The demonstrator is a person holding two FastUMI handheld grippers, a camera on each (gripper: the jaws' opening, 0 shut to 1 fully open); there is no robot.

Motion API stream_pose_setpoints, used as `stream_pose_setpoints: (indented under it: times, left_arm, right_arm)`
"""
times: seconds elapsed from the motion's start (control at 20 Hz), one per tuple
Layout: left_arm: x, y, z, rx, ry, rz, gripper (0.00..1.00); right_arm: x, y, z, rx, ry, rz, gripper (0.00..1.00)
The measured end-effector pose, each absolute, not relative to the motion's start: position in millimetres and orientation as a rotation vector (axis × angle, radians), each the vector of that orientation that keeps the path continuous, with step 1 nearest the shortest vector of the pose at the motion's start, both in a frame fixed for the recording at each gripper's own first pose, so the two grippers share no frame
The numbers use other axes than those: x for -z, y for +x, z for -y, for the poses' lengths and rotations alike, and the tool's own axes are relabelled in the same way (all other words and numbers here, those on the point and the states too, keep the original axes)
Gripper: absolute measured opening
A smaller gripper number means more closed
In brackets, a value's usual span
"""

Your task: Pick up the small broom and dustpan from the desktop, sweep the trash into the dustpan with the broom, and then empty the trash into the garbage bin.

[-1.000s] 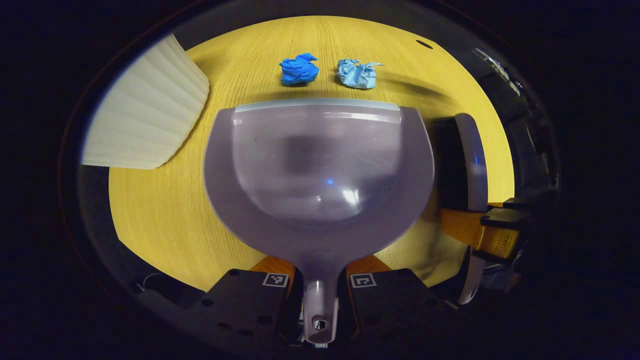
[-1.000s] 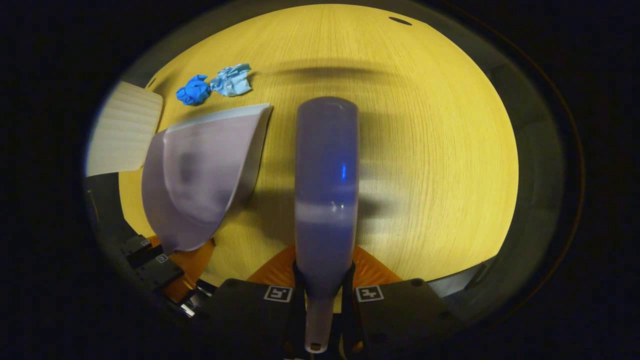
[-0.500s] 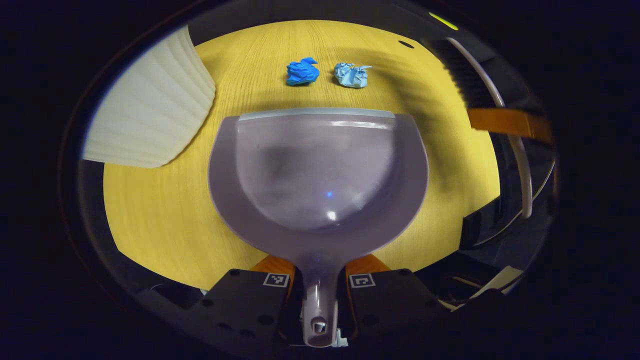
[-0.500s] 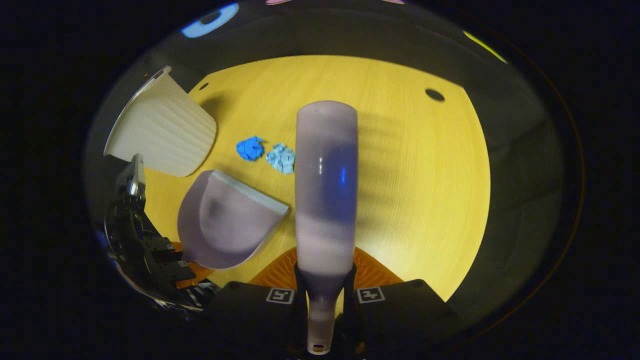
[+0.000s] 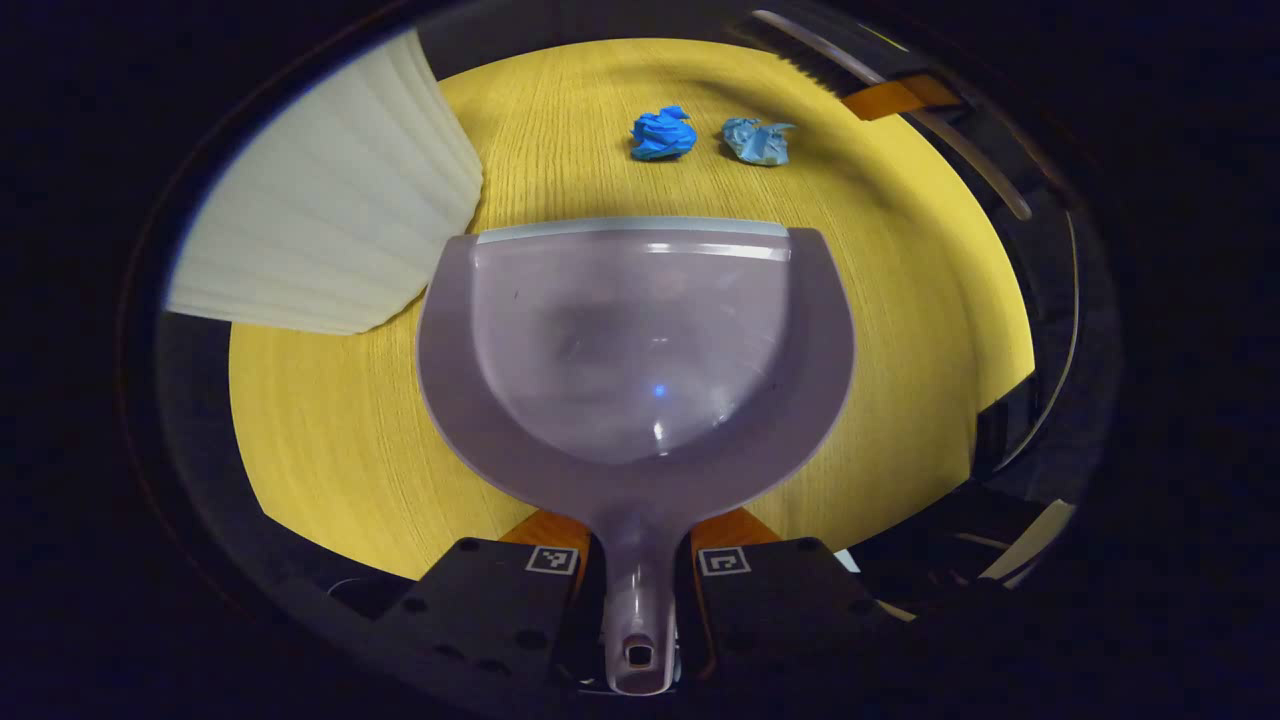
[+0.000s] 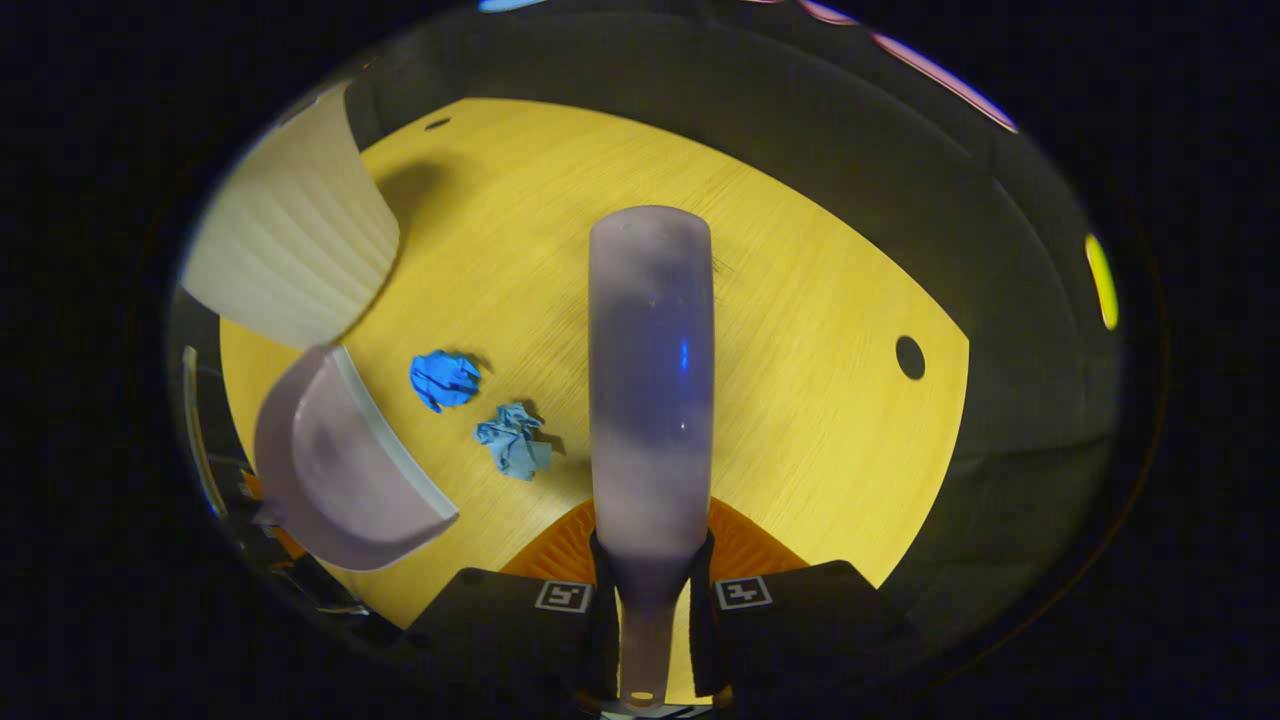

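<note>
The dustpan (image 5: 640, 350) sits in front of the left gripper (image 5: 638, 600), its handle clamped between both fingers and its flat lip pointing away over the yellow wooden desktop (image 5: 330, 430). Beyond that lip, apart from it, lie two crumpled paper wads: a bright blue wad (image 5: 663, 134) and, just beside it to the right, a pale blue wad (image 5: 757, 141). Neither touches the pan. A cream ribbed garbage bin (image 5: 330, 230) stands at the pan's left, its wall close to the pan's upper left corner.

In the right gripper view, the broom (image 6: 651, 380) is gripped by its narrow handle between both fingers of the right gripper (image 6: 651, 620), its broad back standing up and away from the camera above the desktop (image 6: 800, 400). To its left lie the pale blue wad (image 6: 513, 441) and the bright blue wad (image 6: 443, 378), with the dustpan (image 6: 335, 470) farther left and the garbage bin (image 6: 290, 240) above it. The bristles show dark at the upper right of the left gripper view, near the pale wad
</note>
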State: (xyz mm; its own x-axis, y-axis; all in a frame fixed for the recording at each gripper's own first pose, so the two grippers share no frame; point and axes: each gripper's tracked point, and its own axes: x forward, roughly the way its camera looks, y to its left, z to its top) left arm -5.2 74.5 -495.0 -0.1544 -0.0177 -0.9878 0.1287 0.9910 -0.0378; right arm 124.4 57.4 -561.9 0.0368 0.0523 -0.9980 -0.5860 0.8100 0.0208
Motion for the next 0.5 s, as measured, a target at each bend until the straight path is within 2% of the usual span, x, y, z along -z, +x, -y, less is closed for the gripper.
stream_pose_setpoints:
  times: [0.15,0.3,0.5]
  left_arm:
    - [494.5,-8.0,-80.6,0.182,0.136,-1.728,0.28]
    - [498.8,-8.7,-83.4,0.216,0.176,-1.739,0.28]
    - [504.6,-11.0,-82.0,0.241,0.198,-1.754,0.27]
  right_arm:
    - [584.5,138.6,-65.6,-0.635,-0.672,-1.415,0.3]
    - [592.2,160.3,-85.1,-0.688,-0.722,-1.395,0.3]
    - [607.3,142.7,-109.5,-0.809,-0.768,-1.445,0.3]
